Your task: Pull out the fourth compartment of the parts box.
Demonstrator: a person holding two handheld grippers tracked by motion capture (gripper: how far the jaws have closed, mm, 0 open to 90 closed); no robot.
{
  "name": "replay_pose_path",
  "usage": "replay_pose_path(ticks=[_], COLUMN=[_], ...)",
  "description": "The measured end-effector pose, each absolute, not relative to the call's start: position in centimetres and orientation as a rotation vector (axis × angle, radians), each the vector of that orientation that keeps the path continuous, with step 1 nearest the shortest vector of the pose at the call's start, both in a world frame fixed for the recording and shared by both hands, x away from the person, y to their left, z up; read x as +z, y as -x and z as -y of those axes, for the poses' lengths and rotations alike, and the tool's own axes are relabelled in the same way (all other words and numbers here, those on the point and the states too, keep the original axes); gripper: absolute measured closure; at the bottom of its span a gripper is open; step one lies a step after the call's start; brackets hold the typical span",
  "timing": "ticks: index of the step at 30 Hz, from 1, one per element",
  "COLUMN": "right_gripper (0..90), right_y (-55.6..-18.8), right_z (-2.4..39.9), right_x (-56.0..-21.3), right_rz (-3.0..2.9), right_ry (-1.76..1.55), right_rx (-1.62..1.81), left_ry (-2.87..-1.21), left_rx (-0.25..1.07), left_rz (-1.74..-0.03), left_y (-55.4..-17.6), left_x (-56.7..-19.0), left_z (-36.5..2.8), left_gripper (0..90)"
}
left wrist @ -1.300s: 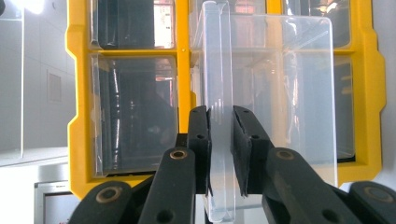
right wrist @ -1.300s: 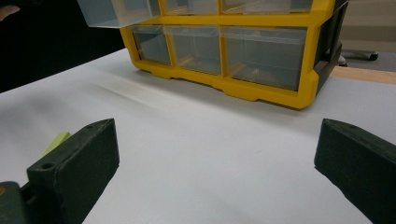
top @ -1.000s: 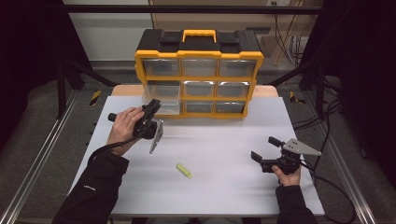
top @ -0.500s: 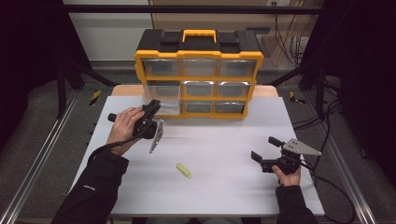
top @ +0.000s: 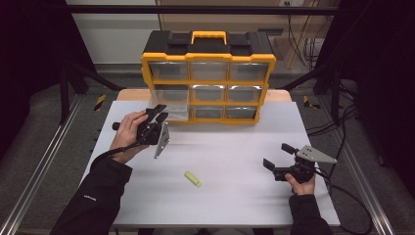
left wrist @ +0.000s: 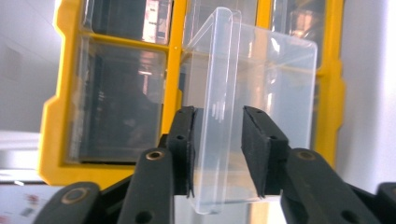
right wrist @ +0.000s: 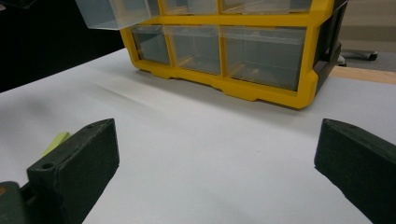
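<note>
While pulled out of the organizer (top: 208, 78) toward the person, the clear drawer (top: 171, 102) looks empty; left tongs (left wrist: 217, 149) just released around its front lip, right tongs (top: 280, 156) held wide open.

A small yellow-green piece (top: 193, 178), perhaps a marker or a clip, lies flat on the white table (top: 235, 205), well apart from the cabinet. Cables (top: 337, 125) trail over the floor beside the table's right edge.
</note>
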State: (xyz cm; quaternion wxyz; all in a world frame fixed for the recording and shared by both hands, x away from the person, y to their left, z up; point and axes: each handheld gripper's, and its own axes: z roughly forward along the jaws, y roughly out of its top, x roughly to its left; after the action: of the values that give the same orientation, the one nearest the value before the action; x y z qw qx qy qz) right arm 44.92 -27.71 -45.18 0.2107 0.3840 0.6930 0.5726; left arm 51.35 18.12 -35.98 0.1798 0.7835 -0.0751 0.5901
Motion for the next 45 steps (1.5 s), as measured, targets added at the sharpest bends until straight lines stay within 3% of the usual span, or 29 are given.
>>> replay_pose_path(ticks=[23, 45], right_gripper=[0.6, 0.6], right_y=[-44.9, -44.9], right_z=[27.8, 27.8], right_x=[-45.2, -45.2], right_rz=[-1.925, -1.922], right_ry=[-1.063, -1.064], right_rx=[1.592, 1.594], left_ry=[-2.109, -1.951], left_rx=[1.323, 1.092], left_rz=[-0.139, -0.416], left_y=[-50.2, -49.4], left_x=[-33.9, -33.1], left_z=[-18.9, -20.6], left_gripper=[39.8, 32.5])
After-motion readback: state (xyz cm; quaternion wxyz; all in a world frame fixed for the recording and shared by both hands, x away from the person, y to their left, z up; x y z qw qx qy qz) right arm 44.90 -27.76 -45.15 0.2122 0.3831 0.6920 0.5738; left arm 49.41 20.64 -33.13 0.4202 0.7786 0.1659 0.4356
